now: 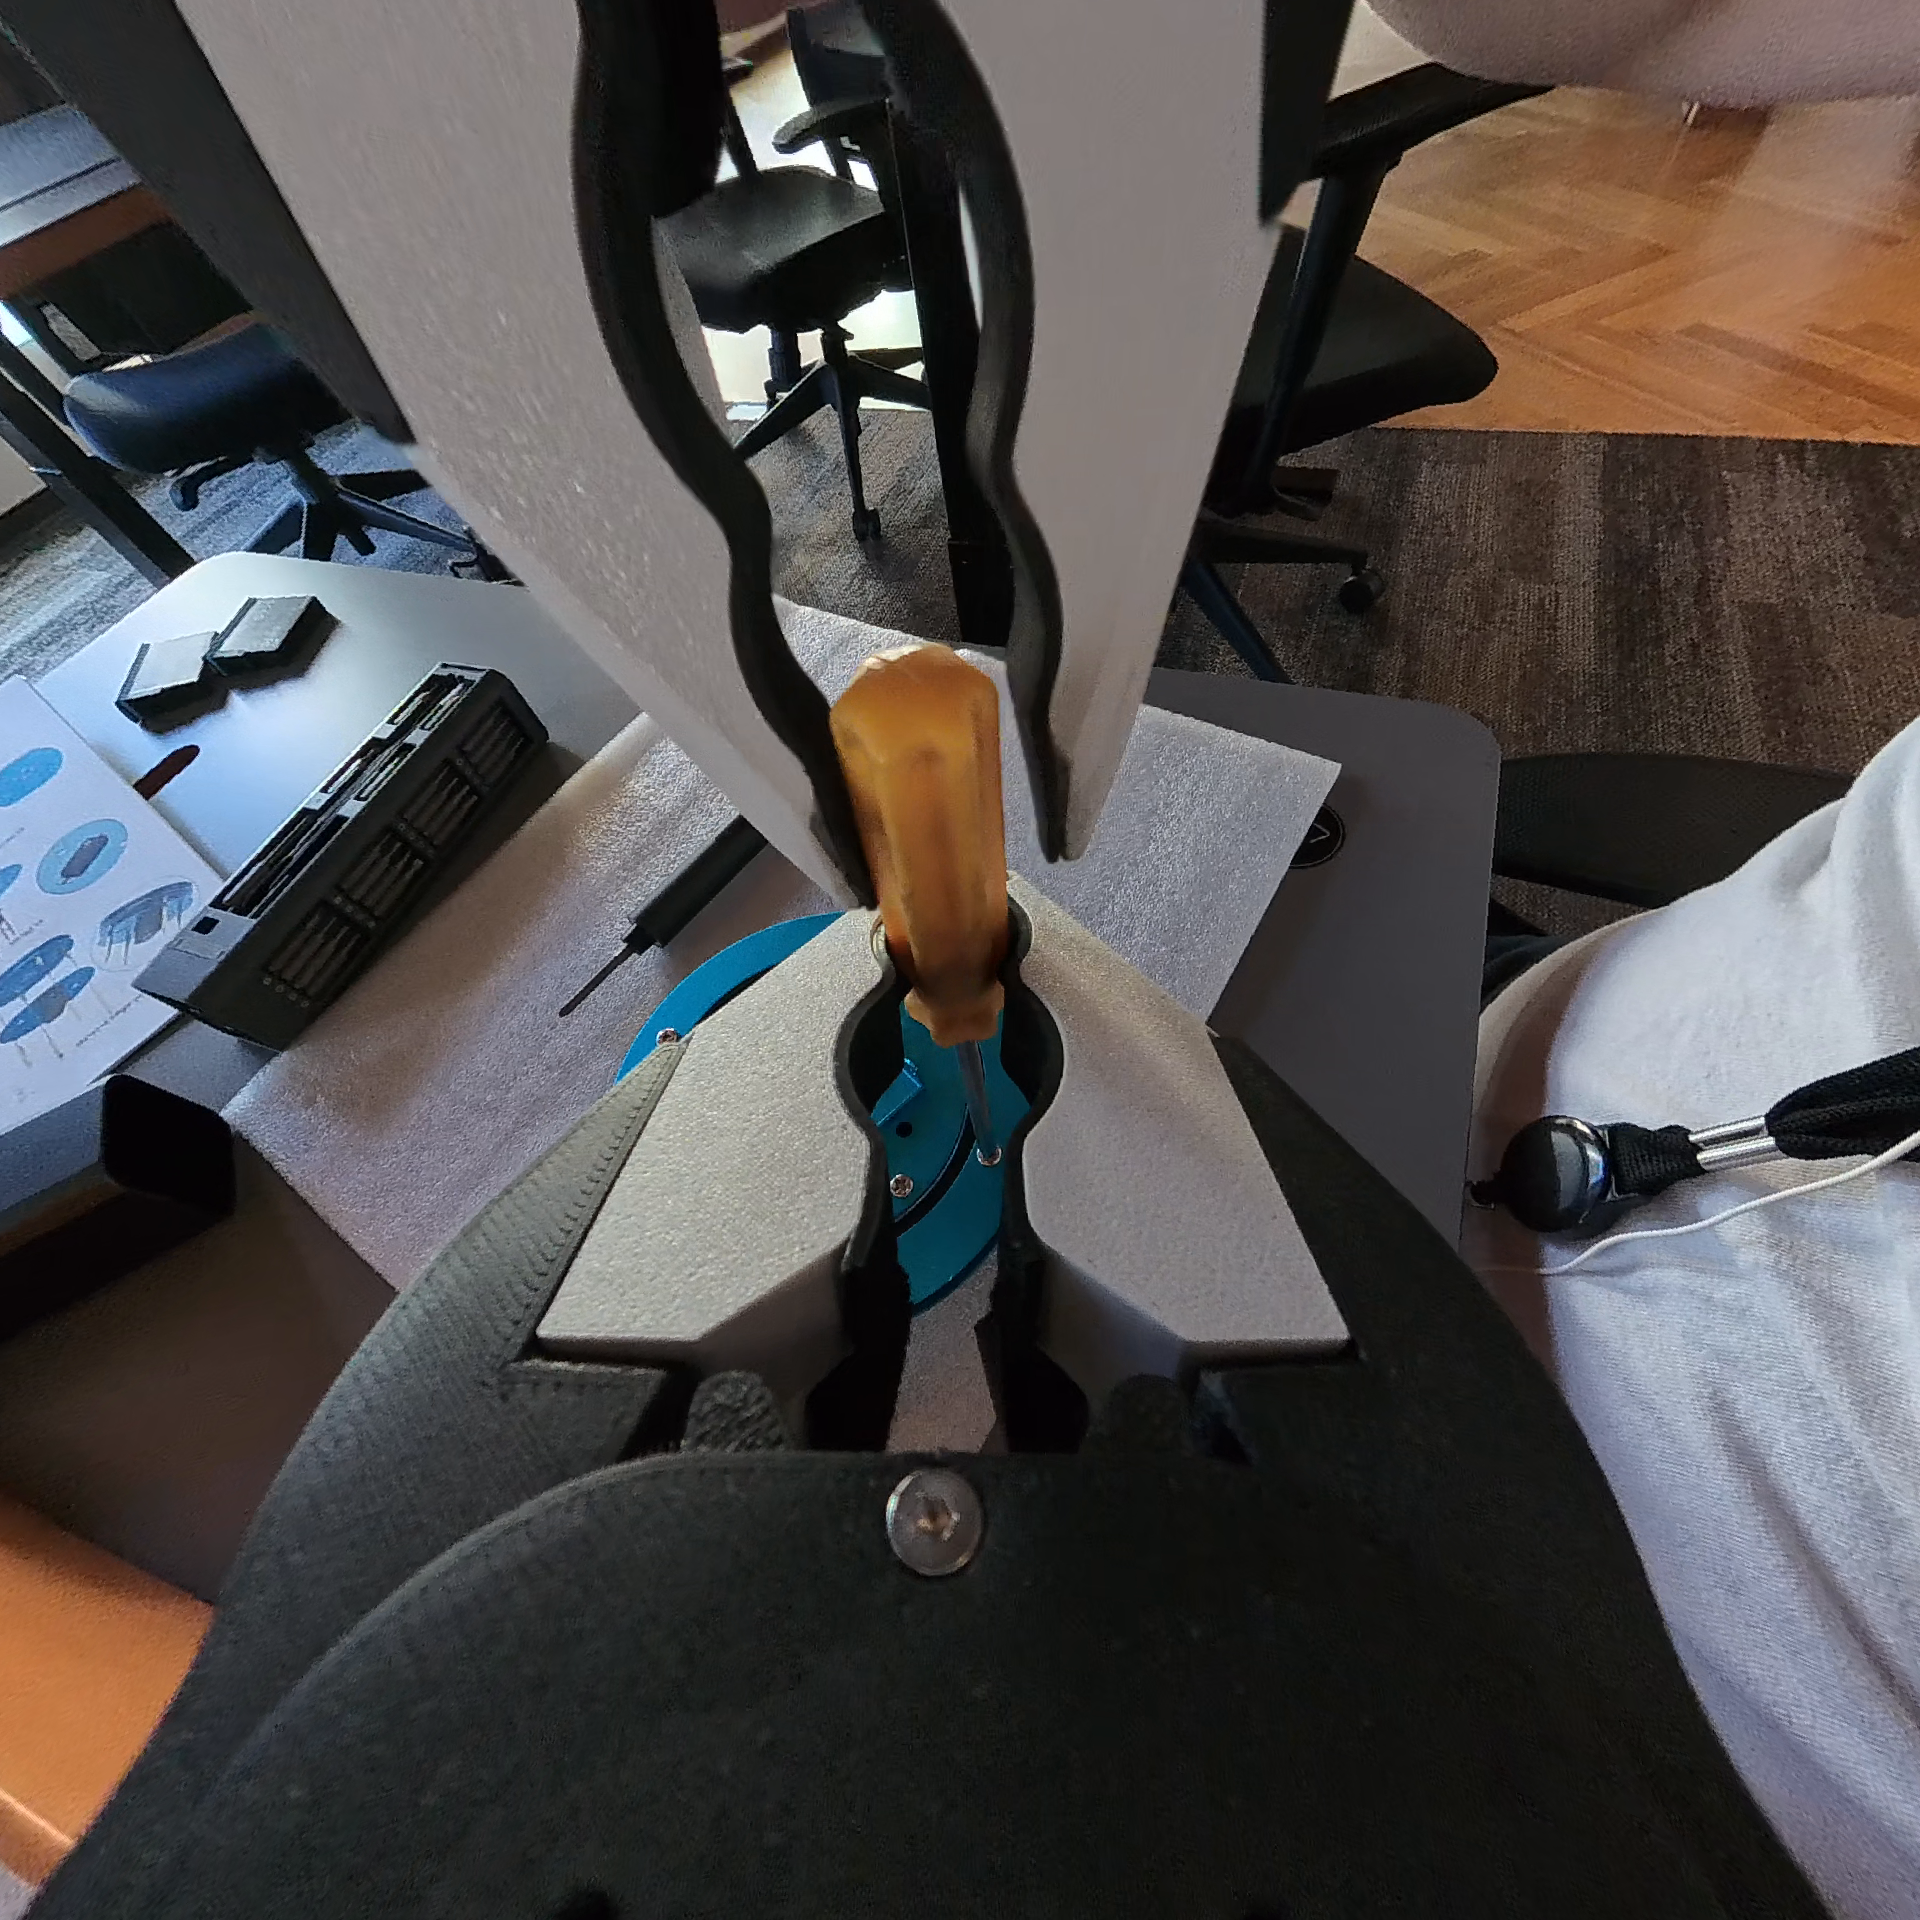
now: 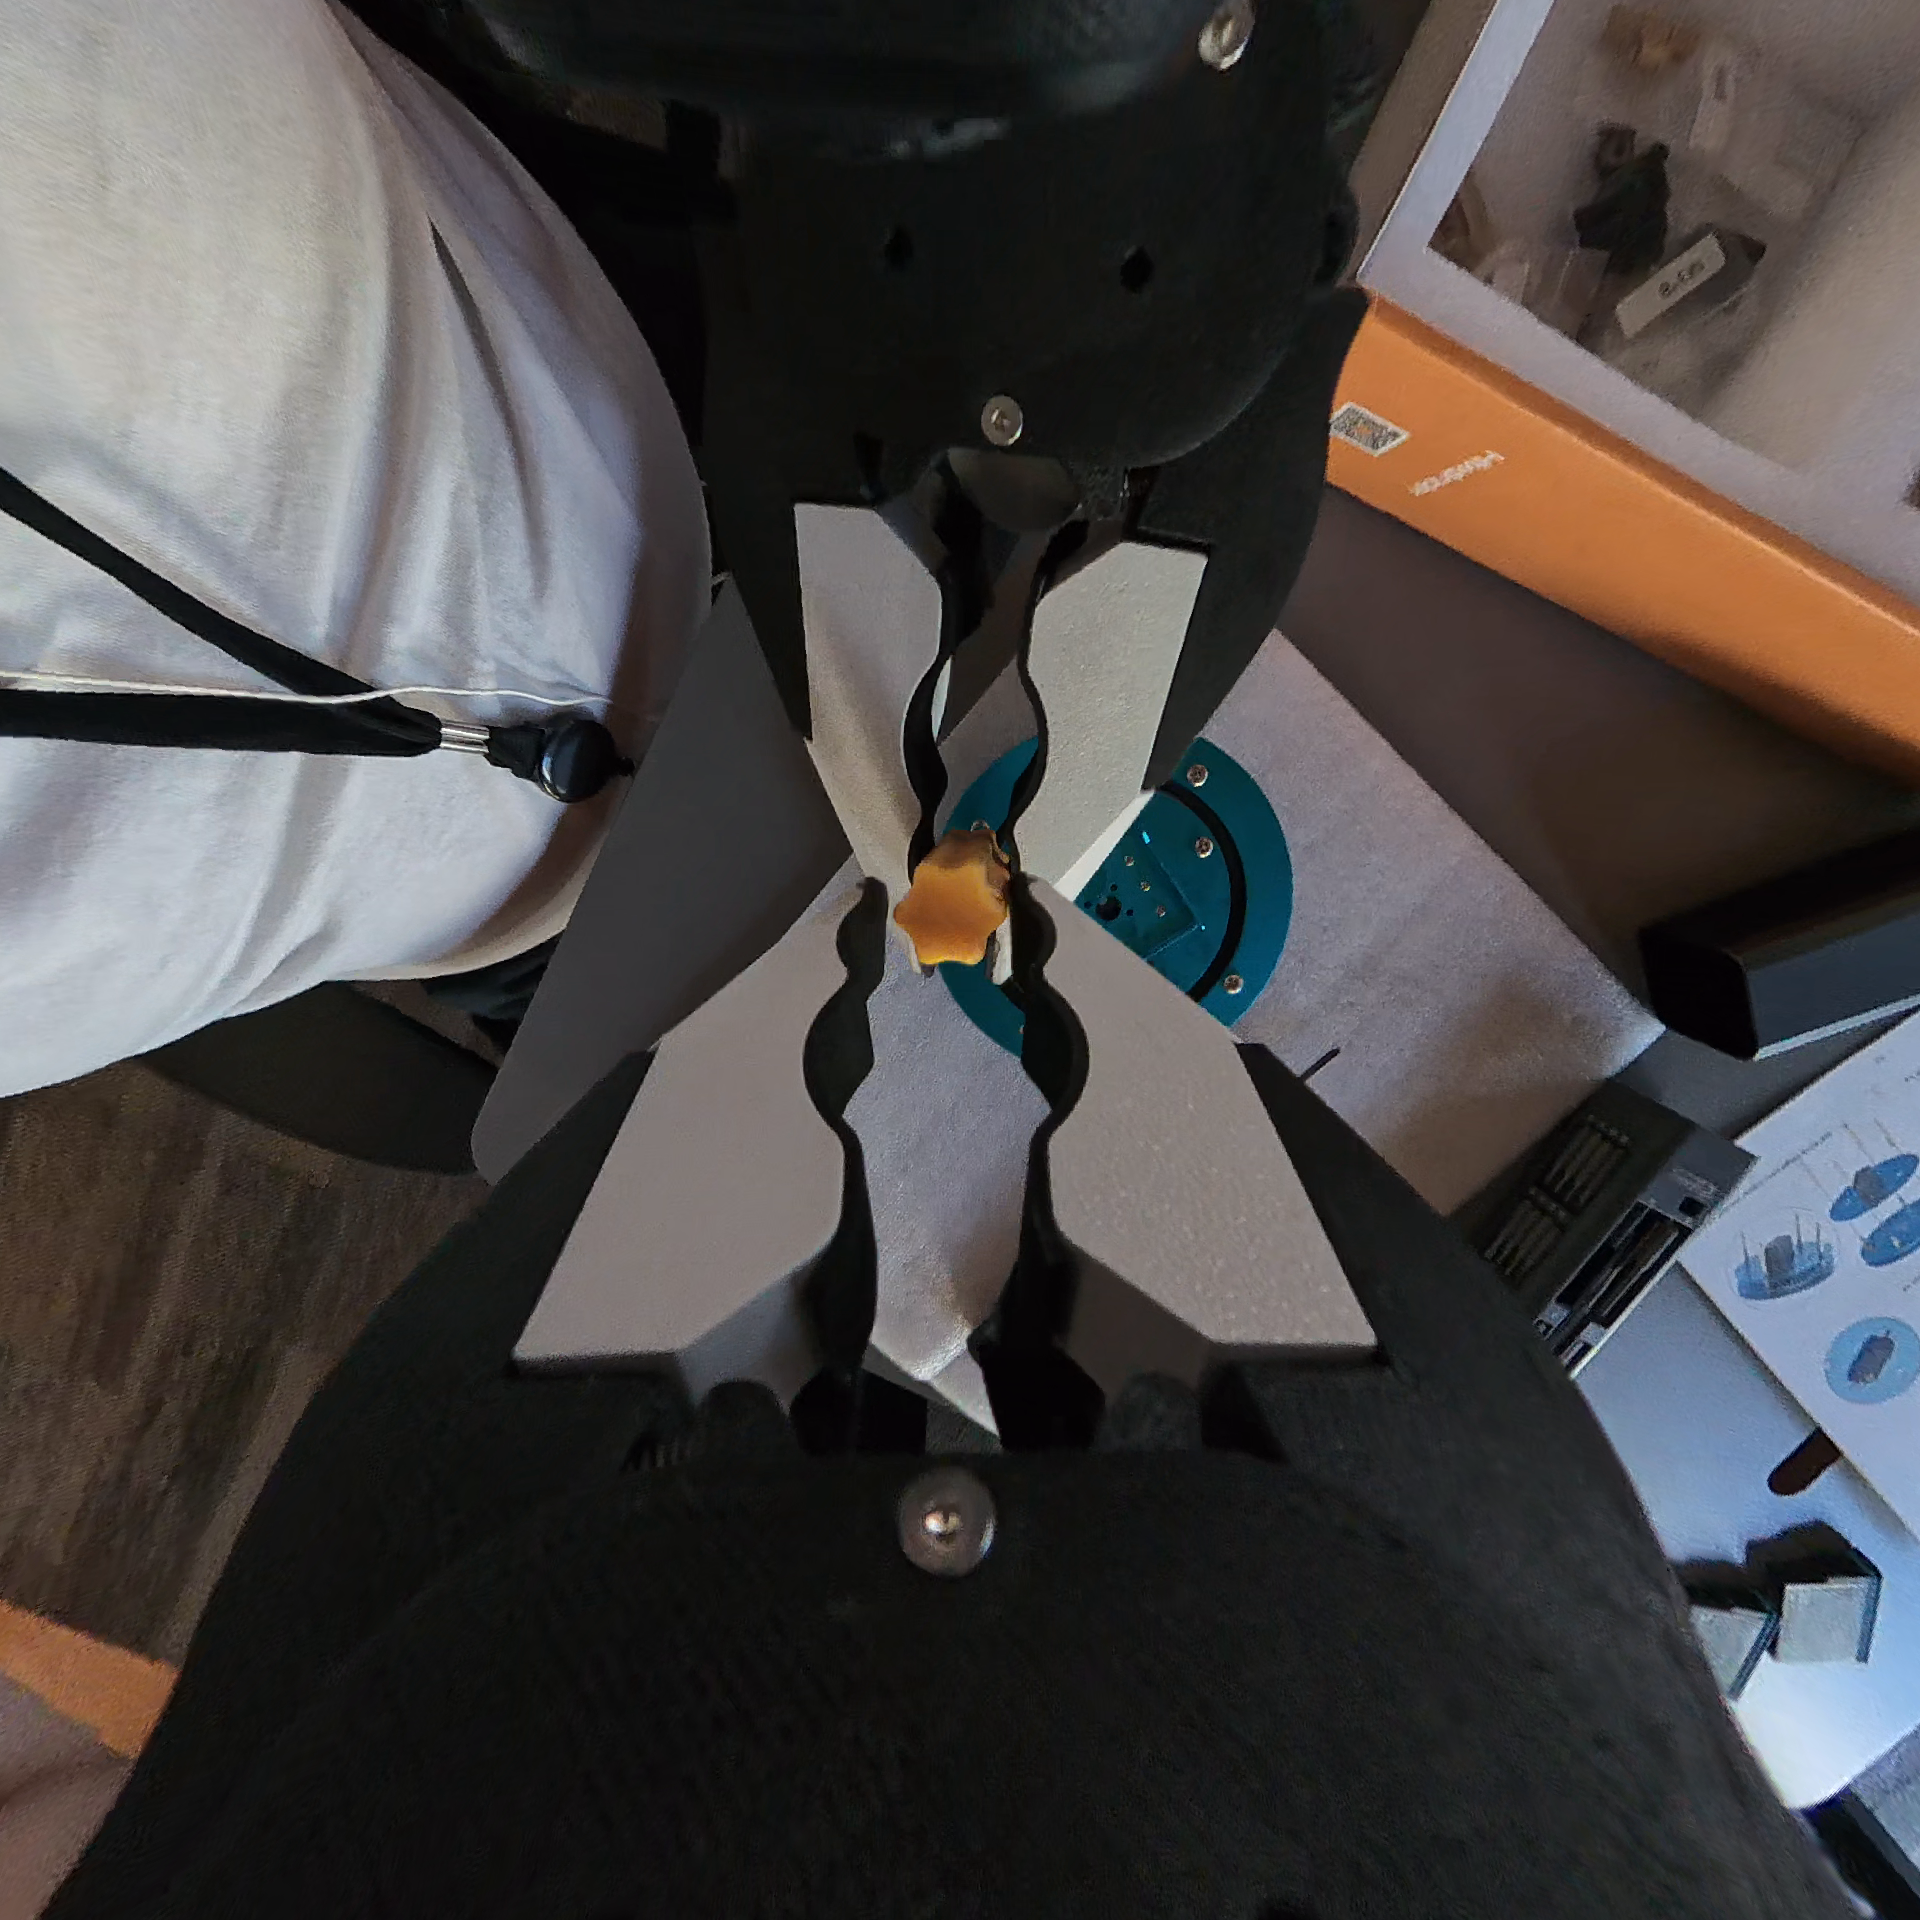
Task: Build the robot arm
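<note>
While the left gripper (image 1: 948, 940) clamps the amber fluted-plastic screwdriver (image 1: 920, 831) low, the right gripper (image 2: 940, 914), slack, brackets its slick, rigid handle above the blue metal disc (image 2: 1205, 914) near the bench's front edge.

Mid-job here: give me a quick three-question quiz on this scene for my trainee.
1. True or false: the tip of the screwdriver rests on the blue disc.
2. Which has its jaws clamped on the screwdriver? A: left gripper. B: right gripper.
3. Fill in: the foam sheet under the blue disc is coloured ____.
Key: 1 true; 2 A; 3 white.
</note>
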`<state>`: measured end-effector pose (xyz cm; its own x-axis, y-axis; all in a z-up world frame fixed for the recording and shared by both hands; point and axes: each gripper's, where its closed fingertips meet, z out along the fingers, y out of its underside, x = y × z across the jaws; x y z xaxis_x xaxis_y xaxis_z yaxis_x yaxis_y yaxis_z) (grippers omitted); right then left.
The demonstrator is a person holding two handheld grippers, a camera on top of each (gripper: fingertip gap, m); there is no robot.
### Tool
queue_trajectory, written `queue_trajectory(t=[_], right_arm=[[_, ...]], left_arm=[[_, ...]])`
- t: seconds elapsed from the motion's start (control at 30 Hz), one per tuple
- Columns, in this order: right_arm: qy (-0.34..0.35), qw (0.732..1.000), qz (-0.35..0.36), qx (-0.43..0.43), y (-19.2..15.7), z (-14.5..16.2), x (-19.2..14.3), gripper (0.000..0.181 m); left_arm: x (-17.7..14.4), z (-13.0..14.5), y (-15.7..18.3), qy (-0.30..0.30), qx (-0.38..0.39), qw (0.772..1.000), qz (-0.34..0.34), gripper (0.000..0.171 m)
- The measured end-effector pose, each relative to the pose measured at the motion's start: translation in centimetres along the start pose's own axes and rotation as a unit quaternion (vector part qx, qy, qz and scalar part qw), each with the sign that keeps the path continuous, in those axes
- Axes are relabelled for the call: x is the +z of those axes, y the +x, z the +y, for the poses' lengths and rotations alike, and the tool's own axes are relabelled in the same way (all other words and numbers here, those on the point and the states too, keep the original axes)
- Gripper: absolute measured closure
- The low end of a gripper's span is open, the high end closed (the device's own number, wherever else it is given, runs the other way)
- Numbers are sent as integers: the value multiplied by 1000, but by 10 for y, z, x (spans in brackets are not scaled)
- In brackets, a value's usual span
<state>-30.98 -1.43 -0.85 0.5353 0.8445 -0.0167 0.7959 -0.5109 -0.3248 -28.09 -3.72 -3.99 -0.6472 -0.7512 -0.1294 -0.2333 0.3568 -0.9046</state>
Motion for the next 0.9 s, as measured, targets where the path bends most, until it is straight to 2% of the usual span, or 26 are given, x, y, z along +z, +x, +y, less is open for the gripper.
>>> queue_trajectory(t=[0.37, 0.63, 0.83, 0.9], right_arm=[[6, 999, 35, 24, 4, -3, -2, 163], [22, 983, 66, 168, 7, -3, -2, 164], [11, 988, 81, 134, 5, 0, -3, 164], [4, 985, 84, 148, 4, 2, -4, 164]], left_arm=[[1, 1, -1, 1, -8, 1000, 2, 160], [1, 2, -4, -3, -15, 1000, -6, 160], [2, 0, -2, -5, -6, 1000, -5, 160], [3, 0, -1, -6, -6, 1000, -6, 160]])
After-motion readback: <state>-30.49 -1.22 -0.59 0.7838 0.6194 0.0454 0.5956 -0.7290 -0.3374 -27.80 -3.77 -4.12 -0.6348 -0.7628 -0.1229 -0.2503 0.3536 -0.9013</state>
